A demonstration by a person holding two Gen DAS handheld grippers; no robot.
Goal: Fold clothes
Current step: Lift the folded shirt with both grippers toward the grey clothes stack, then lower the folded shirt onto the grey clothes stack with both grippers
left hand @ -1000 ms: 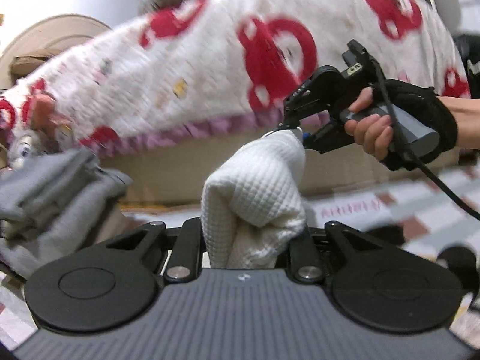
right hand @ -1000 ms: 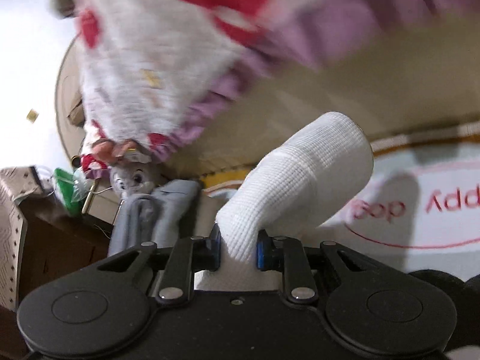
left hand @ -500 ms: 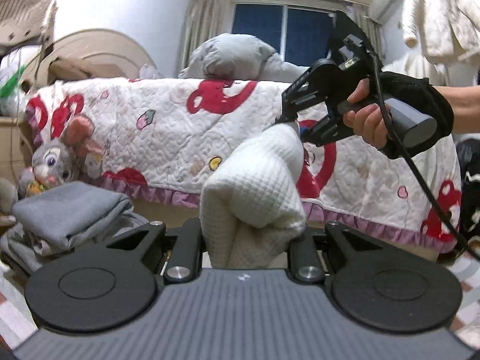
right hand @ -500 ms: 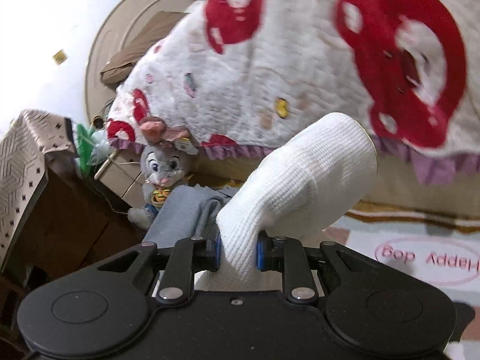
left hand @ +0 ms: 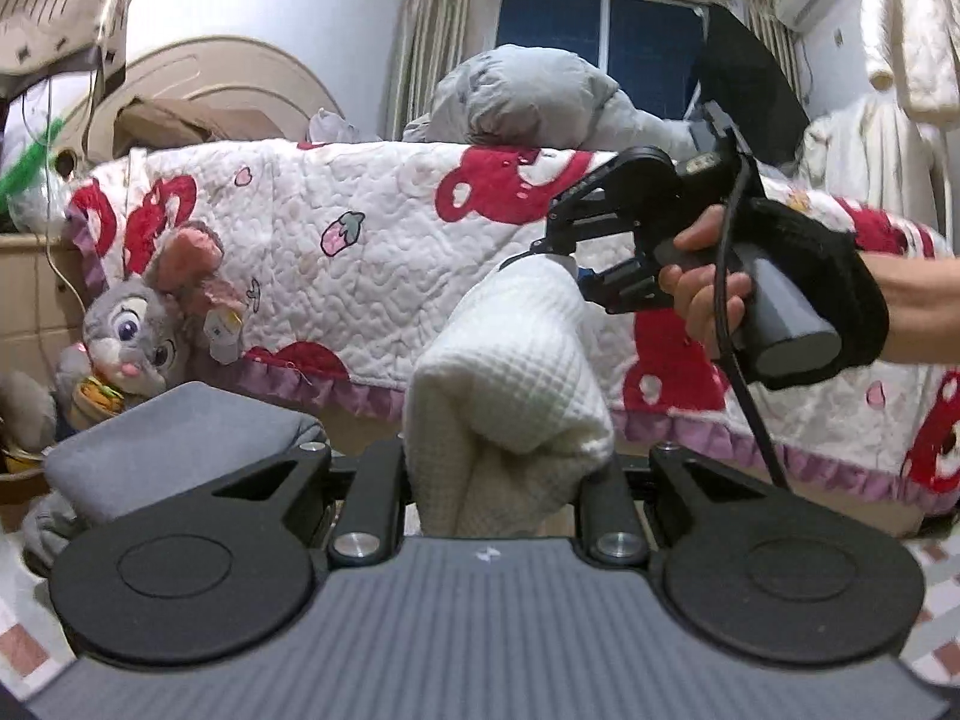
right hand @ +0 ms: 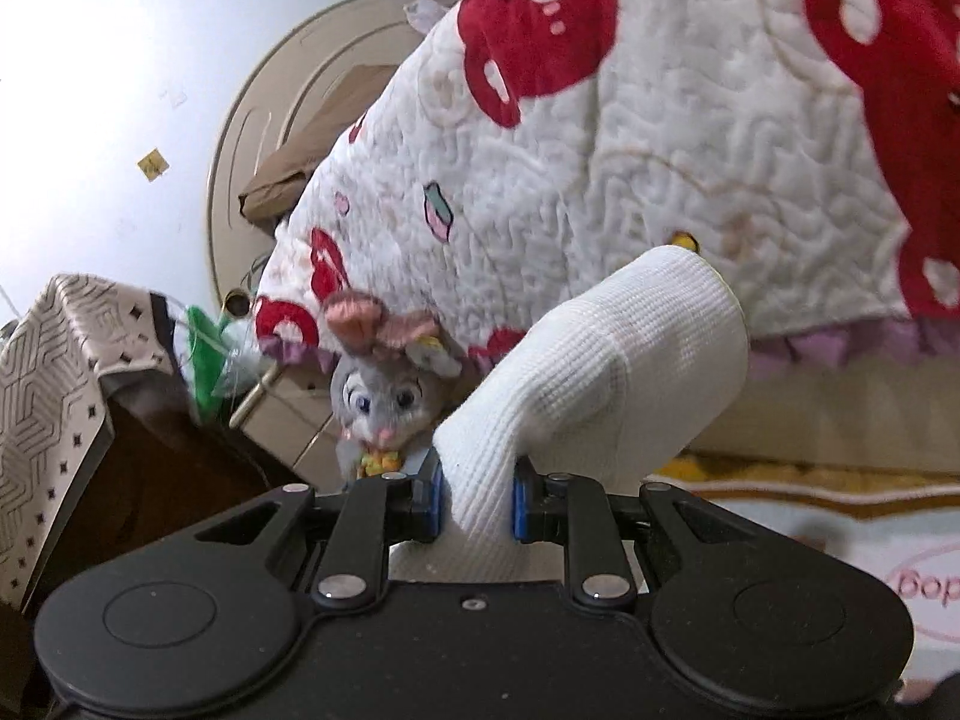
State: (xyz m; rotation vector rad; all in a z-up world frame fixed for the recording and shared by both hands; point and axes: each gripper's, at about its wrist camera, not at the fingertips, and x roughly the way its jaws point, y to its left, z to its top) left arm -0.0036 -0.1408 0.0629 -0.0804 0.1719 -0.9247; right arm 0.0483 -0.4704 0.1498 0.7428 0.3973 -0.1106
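Observation:
A white waffle-knit garment [left hand: 510, 384] hangs in the air between both grippers. My left gripper [left hand: 492, 480] is shut on its bunched lower end. In the left wrist view the right gripper [left hand: 561, 261], held by a hand in a black glove, pinches the garment's far upper end. The right wrist view shows the same white garment [right hand: 606, 378] clamped between the blue pads [right hand: 522, 501] of my right gripper [right hand: 477, 501]. A folded grey garment [left hand: 174, 438] lies low on the left, below the lifted cloth.
A bed with a white and red quilt [left hand: 372, 276] fills the background. A grey plush rabbit [left hand: 132, 336] leans against it beside the grey pile. A patterned cloth covers a dark cabinet [right hand: 78, 408] at left. A rug with pink lettering [right hand: 840, 546] covers the floor.
Both grippers have risen with the white garment held between them. The views swung up from the floor and quilt edge to show the bed top, window and plush rabbit.

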